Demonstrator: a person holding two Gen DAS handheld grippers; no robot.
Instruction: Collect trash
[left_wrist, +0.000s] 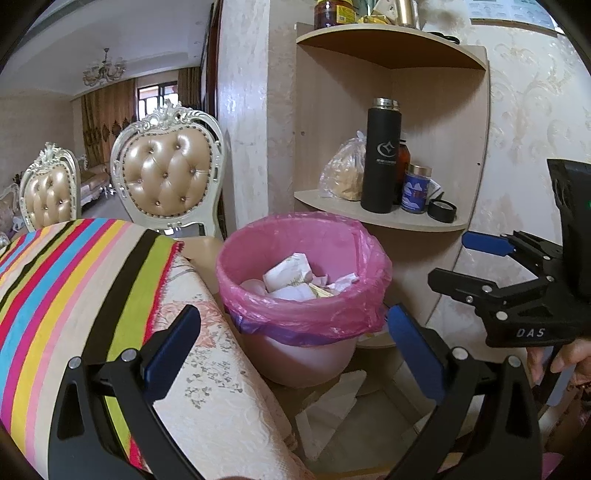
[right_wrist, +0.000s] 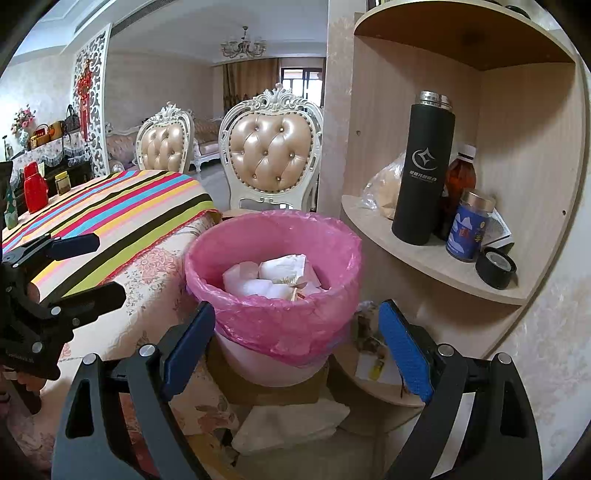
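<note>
1. Left gripper (left_wrist: 293, 341) spread wide, nothing between its blue pads, aimed at the bin.
2. Right gripper (right_wrist: 297, 341) likewise splayed and empty, facing the same bin.
3. Straight ahead of both: the trash bin (right_wrist: 273, 363) in its pink liner (left_wrist: 306, 317), crumpled white paper trash (right_wrist: 275, 277) inside.
4. Striped tablecloth (left_wrist: 70, 280) just left of it; corner shelf (right_wrist: 424, 254) with a black flask (right_wrist: 423, 173) on the right.
</note>
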